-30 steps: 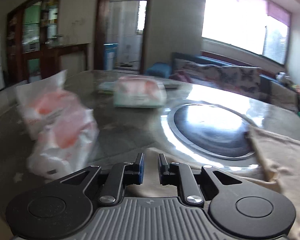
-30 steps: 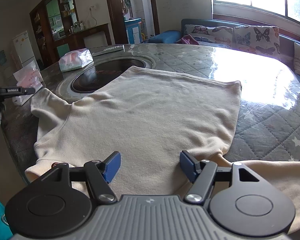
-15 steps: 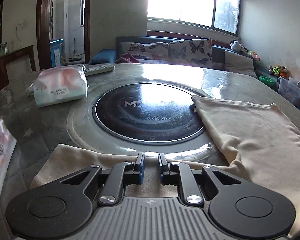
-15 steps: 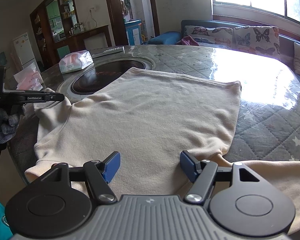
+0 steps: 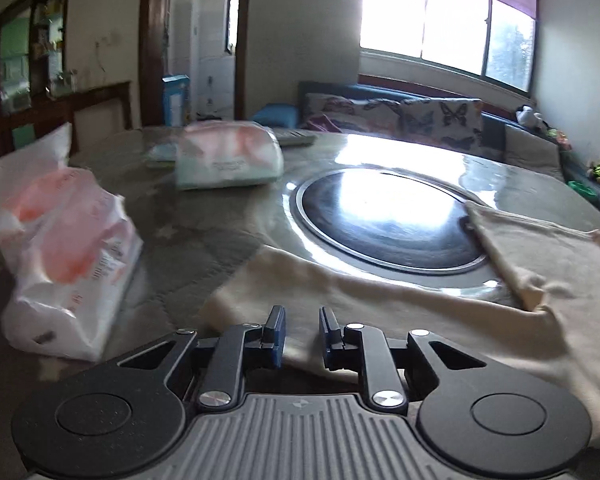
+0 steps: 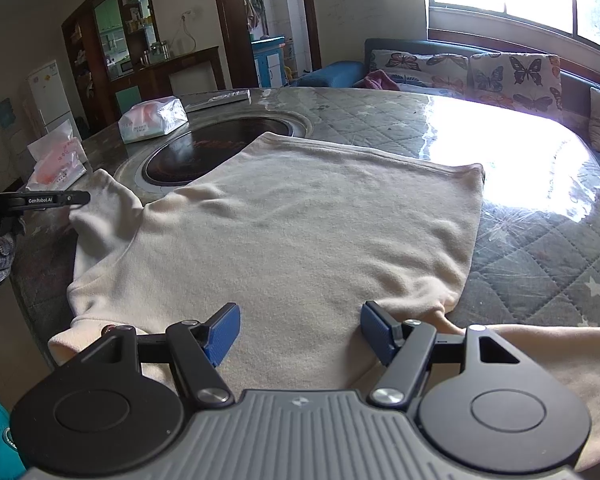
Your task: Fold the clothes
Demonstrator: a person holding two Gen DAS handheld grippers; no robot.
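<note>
A cream long-sleeved top (image 6: 300,240) lies spread flat on the round table, its hem at the far side. Its left sleeve (image 5: 340,292) runs across the left wrist view. My left gripper (image 5: 302,328) sits over the sleeve's end with its jaws a narrow gap apart and cloth between and under the fingertips; whether it pinches the cloth I cannot tell. It shows from the side in the right wrist view (image 6: 76,198). My right gripper (image 6: 300,328) is open and empty, low over the top's near edge by the right sleeve (image 6: 540,344).
A round black hob (image 5: 388,220) is set into the quilted table (image 6: 520,264). A tissue pack (image 5: 228,160), a white plastic bag (image 5: 68,248) and a remote (image 6: 220,100) lie at the left and far side. A butterfly-cushion sofa (image 6: 480,72) stands behind.
The left gripper swung back to the left, its jaws a little wider apart than before. The right gripper and the top's body have not moved.
</note>
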